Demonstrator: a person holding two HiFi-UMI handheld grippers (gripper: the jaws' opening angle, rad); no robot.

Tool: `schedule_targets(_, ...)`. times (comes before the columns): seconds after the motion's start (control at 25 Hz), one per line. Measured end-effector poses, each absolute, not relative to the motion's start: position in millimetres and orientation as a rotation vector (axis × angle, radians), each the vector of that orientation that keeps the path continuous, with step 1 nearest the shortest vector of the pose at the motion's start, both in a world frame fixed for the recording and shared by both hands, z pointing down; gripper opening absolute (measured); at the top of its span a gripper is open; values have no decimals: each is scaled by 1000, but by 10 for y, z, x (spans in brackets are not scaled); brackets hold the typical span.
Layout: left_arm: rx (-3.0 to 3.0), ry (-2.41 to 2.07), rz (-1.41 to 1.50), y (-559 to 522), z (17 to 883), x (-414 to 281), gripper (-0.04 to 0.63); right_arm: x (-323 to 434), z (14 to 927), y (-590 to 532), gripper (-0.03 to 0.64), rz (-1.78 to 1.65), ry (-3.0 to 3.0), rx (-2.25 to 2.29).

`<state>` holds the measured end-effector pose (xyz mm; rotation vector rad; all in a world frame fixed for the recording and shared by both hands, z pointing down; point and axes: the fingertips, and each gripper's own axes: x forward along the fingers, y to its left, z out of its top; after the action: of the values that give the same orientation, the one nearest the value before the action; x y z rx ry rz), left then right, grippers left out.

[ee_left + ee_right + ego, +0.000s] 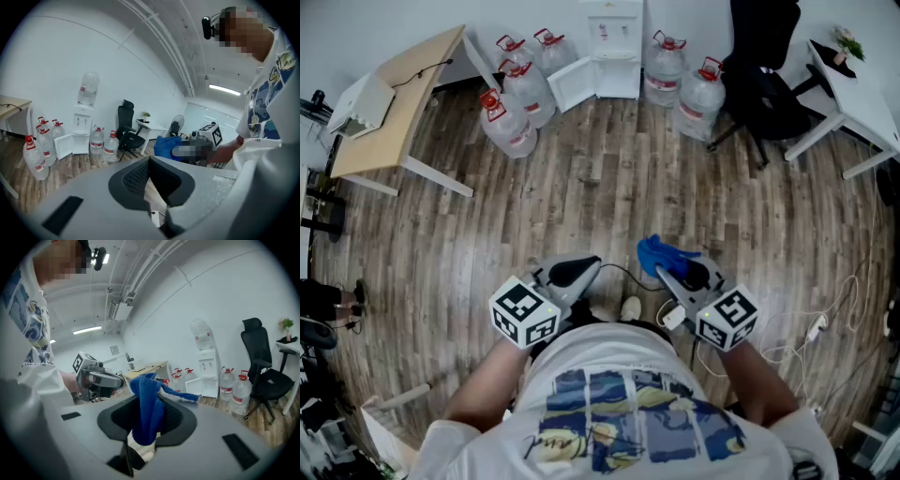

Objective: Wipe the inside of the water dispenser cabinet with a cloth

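Blue knit cloth [146,401] bunched, upright, clamped in right tool [670,274].

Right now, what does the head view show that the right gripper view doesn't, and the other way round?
Head view only: white cables on the floor at right, and the marker cube on the right gripper.
Right gripper view only: ceiling pipes, a lit strip light, the clear inverted bottle atop the dispenser, and the jaws shut on the blue cloth.
Both: the white water dispenser with its cabinet door open, red-capped water bottles, black office chair, left gripper.
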<state>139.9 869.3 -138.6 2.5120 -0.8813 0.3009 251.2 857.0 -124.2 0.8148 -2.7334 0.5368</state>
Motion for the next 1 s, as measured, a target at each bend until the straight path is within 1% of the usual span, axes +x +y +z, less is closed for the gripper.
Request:
schedule_targets(0.28,2511,-851,224,8498,-1423,960,3,2166,-1265,8392,98,499,-2692,869)
schedule_targets(0.52,2504,-840,198,8233,-1371,357,3,1716,-1240,8147,97,507,-2643,949)
schedule_targets(0.8,2540,-795,217,7967,-1357,-530,3,948,-1262,7844,99,431,-2596,1023)
schedule_targets(1.0,2568,-773,233,7680,-1312,-857,3,634,-1324,7576,100,398,-2575,1061)
